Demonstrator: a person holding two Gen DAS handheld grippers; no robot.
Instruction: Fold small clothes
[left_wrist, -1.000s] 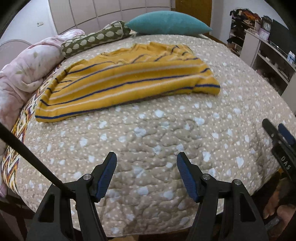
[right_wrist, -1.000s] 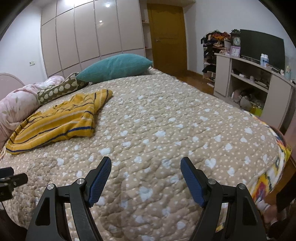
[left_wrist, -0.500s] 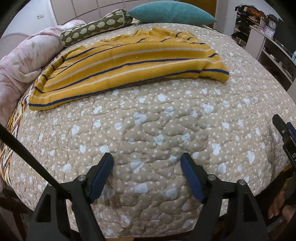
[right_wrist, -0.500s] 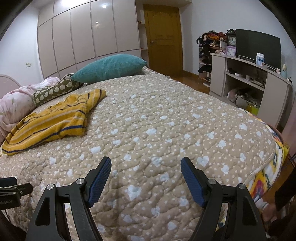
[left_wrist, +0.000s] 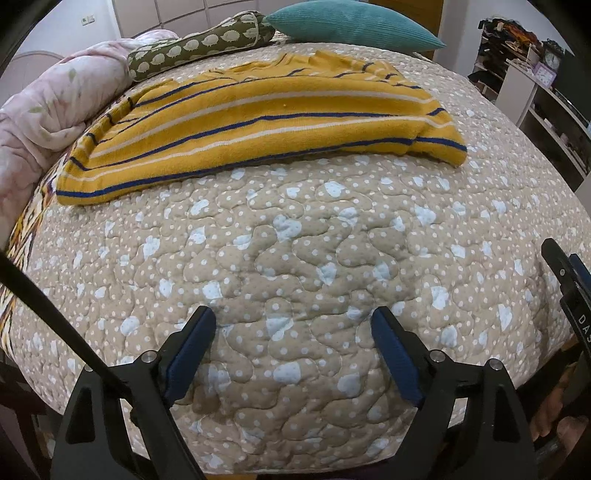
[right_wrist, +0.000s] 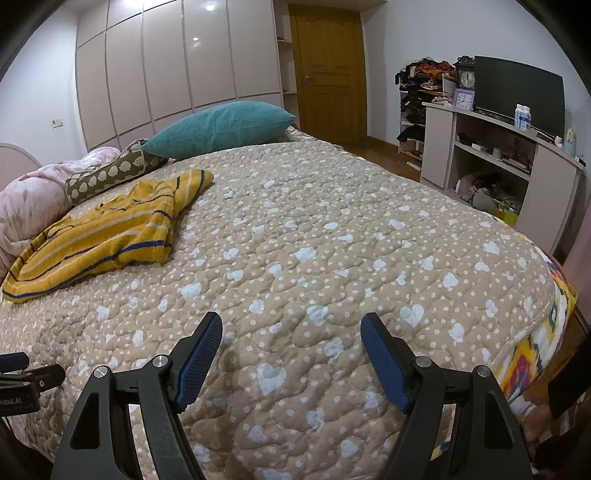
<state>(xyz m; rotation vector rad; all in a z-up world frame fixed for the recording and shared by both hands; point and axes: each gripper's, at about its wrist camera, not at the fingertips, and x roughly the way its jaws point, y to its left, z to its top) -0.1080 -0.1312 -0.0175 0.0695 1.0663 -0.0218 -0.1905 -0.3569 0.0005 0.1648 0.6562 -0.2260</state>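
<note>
**Inspector:** Progress on folding?

**Clerk:** Judged early to mid-stage. One garment only in view: a shirt (left_wrist: 258, 122), mustard yellow with navy and cream stripes. Appears doubled over along its length, right end tucked under in a thick roll. Not yet a neat packet; upper edge bunched, left hem loose and wavy. Further folds and squaring likely left.

**Inspector:** Location of shirt?

**Clerk:** Upper half of the left wrist frame, spread across the bed (left_wrist: 295, 266). In the right wrist frame, far left at mid height (right_wrist: 99, 236). Lying flat on the quilt, just beside the pink duvet (left_wrist: 48, 110) and the olive bolster (left_wrist: 195, 48), teal pillow (left_wrist: 351, 22) behind. Well apart from both tools.

**Inspector:** Left hand-held gripper?

**Clerk:** Left hand-held gripper (left_wrist: 293, 347) at bottom centre of its frame, jaws spread wide, just been opening further. Nothing between the blue pads but bare quilt. No hold on anything.

**Inspector:** Right hand-held gripper?

**Clerk:** Right hand-held gripper (right_wrist: 291, 347) likewise at bottom centre, jaws wide, empty, hovering over plain quilt near the bed's near edge.

**Inspector:** Fabric condition?

**Clerk:** Knit, soft, fairly thick by the look of the rolled edge. Likely to slump and slide if pinched by one layer only. No other small clothes seen.
</note>
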